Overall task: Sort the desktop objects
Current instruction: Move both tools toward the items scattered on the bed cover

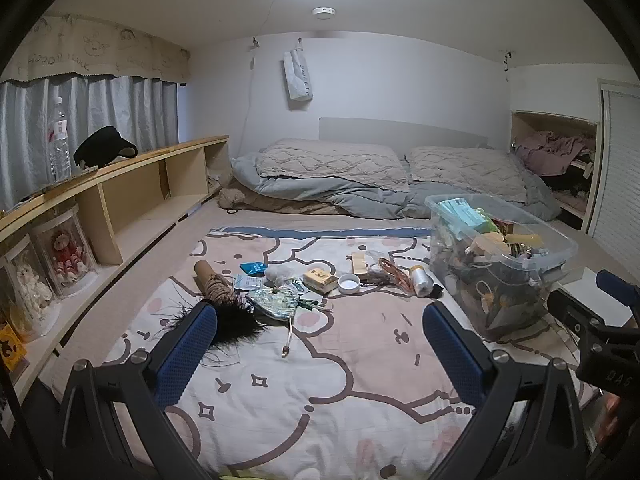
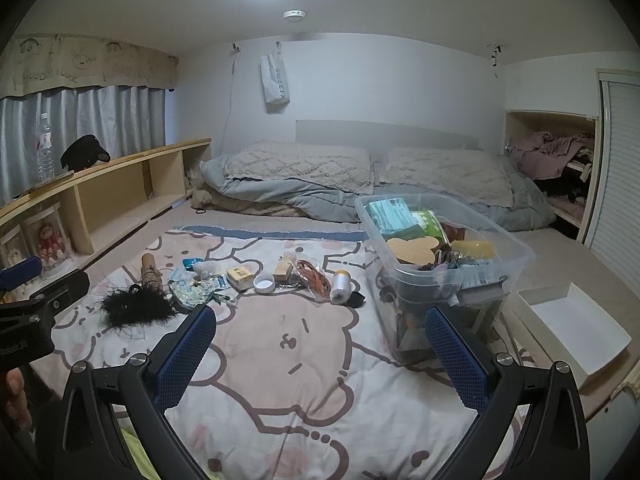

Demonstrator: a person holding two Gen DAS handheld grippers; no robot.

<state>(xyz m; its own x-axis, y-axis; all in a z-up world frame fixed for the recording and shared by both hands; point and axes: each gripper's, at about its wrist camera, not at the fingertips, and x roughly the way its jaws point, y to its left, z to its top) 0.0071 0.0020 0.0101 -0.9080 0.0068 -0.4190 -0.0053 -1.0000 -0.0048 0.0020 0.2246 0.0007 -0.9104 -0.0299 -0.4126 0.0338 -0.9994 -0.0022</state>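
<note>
Small objects lie scattered on a cartoon-print blanket (image 1: pixel 320 360): a black feathery tuft (image 1: pixel 236 322), a rope-wound cardboard tube (image 1: pixel 212 280), a patterned pouch (image 1: pixel 274 304), a yellow box (image 1: pixel 320 279), a white lid (image 1: pixel 348 282), orange cord (image 1: pixel 394 274) and a white thread spool (image 1: pixel 420 280). A clear plastic bin (image 1: pixel 500 256), (image 2: pixel 444 264) full of items stands to their right. My left gripper (image 1: pixel 320 320) hovers open above the blanket, short of the pile. My right gripper (image 2: pixel 320 320) is open too, its right finger (image 2: pixel 456 356) in front of the bin.
An empty white box (image 2: pixel 576 320) sits right of the bin. A low wooden shelf (image 1: pixel 132 196) with a water bottle (image 1: pixel 58 144) and black cap (image 1: pixel 104 150) runs along the left. Pillows and a folded duvet (image 1: pixel 360 176) lie beyond.
</note>
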